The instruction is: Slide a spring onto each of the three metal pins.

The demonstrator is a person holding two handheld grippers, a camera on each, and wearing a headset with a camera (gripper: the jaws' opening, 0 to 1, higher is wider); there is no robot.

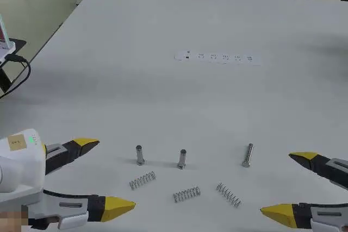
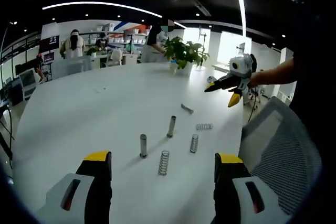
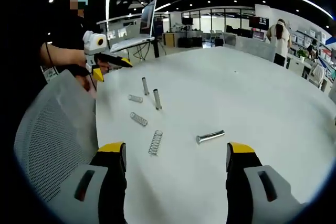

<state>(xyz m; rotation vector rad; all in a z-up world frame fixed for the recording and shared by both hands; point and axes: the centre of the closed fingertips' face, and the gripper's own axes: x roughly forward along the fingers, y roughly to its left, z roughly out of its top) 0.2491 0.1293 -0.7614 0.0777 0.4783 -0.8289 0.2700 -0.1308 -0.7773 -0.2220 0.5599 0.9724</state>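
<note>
**Nothing gripped, nothing assembled**

The left hand-held gripper [image 1: 109,174] stood wide open and held nothing, and so did the right hand-held gripper [image 1: 277,183]. Between them, on the white surface [image 1: 163,96], three springs [image 1: 186,194] lay loose, none on a pin. Just beyond them were the metal pins [image 1: 182,158]. Two stood upright and the third pin [image 1: 248,155] lay on its side. In my judgement the springs were light, squashy and apt to roll or flick away, so best pinched gently at mid-coil. The pins looked stiff, smooth and easily toppled.
</note>
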